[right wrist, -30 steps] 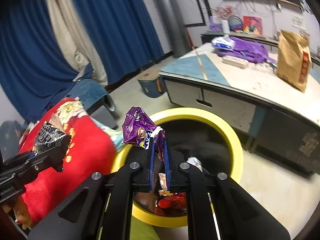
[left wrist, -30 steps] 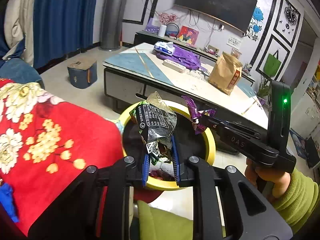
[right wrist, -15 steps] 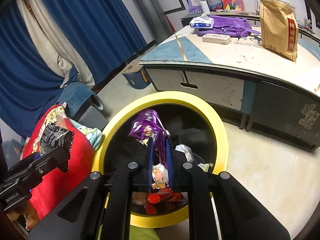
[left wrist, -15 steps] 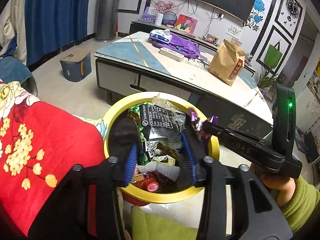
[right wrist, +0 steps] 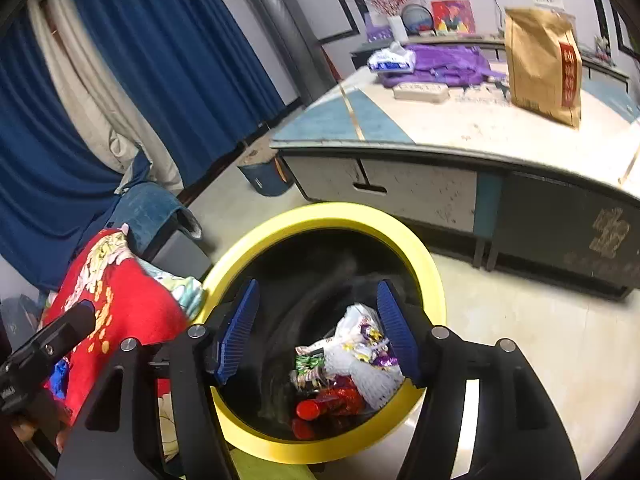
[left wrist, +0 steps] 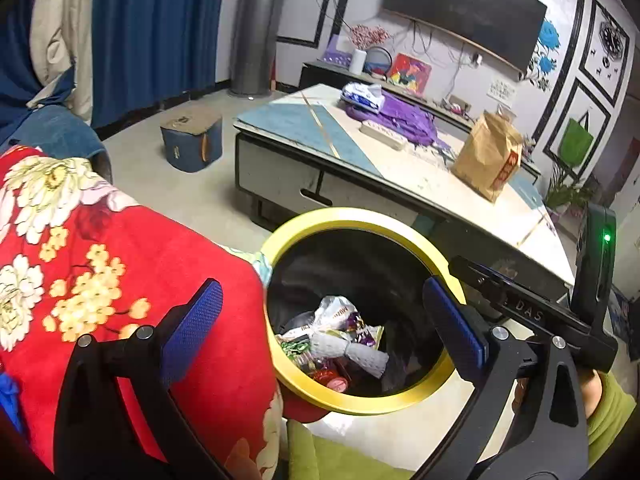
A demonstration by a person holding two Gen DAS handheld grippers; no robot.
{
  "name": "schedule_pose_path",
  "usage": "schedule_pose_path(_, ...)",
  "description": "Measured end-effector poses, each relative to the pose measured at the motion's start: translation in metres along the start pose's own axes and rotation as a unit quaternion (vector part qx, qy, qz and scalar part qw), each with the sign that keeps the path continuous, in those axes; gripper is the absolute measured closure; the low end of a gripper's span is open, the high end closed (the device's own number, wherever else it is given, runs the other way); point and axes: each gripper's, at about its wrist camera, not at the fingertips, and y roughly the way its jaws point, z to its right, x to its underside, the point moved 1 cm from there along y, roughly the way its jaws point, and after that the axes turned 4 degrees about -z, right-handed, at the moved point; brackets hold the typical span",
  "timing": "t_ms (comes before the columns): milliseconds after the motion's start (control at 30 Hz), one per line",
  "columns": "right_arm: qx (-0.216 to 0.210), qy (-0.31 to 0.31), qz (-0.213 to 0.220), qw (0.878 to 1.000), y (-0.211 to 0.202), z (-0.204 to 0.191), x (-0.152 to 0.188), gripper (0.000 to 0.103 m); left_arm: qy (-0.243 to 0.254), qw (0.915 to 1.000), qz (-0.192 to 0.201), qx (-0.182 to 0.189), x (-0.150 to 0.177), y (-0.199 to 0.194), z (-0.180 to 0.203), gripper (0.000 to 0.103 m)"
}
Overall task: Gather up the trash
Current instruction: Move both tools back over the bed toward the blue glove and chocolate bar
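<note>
Your left gripper (left wrist: 320, 320) is opening wide, nothing between its blue pads (left wrist: 192, 320). Your right gripper (right wrist: 318, 328) is also opening (narrower gap), likewise empty. Both hang over the yellow-rimmed bin (left wrist: 360, 216). The snack wrappers (right wrist: 352, 356) lie at the bin's bottom, directly below both jaws. A red floral blanket (left wrist: 120, 260) sits left of the left gripper.
</note>
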Motion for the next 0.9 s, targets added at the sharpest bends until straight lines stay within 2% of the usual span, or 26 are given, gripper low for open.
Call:
schedule_pose_path(333,-0.039,-0.043,0.022,0.998,-0.017,-0.042,0.001,0.039,-0.017,0.9978,0.048,-0.042,0.004,-0.038,-0.024,0.011)
schedule_pose_path(533,-0.062,-0.084,0.024,0.994,-0.023,-0.075,0.009,0.035,-0.030,0.9937,0.074,-0.079,0.009,-0.058,-0.048,0.011)
schedule_pose_path(900,-0.104,-0.158,0.006,0.982,-0.022,-0.135,0.032,0.034,-0.091,0.9828,0.102,-0.124,0.018,-0.096,-0.104,0.011)
